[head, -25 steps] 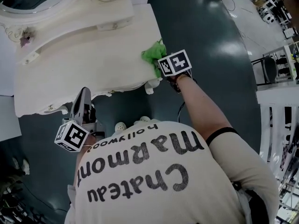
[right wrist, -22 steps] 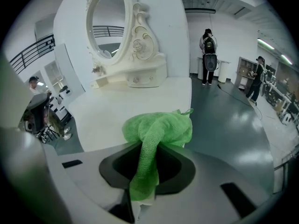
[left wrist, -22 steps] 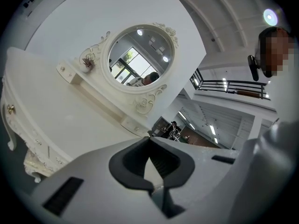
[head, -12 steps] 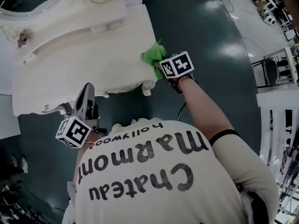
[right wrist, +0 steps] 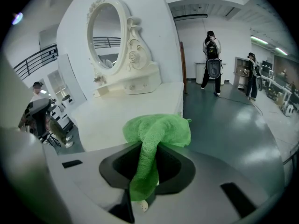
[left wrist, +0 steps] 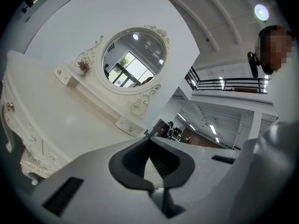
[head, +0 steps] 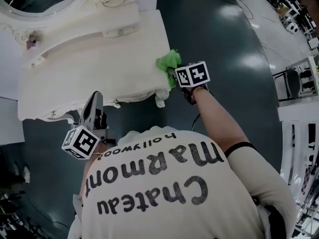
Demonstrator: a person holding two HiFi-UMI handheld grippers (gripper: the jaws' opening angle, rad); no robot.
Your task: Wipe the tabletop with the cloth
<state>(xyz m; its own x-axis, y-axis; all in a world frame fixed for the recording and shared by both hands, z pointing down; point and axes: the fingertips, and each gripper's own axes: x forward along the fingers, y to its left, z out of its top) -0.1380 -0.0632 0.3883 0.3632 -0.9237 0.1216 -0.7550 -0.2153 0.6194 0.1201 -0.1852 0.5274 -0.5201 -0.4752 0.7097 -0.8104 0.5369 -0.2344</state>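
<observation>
The green cloth [head: 169,61] lies bunched on the right front corner of the white tabletop [head: 89,68], at its edge. The right gripper [right wrist: 148,171] has its jaws closed on a hanging fold of the cloth, while the rest of it spreads on the table surface in front. The left gripper [head: 93,103] is held off the table, near the front edge on the left side; its jaws are together with nothing between them, and it points up toward the oval mirror [left wrist: 134,59].
</observation>
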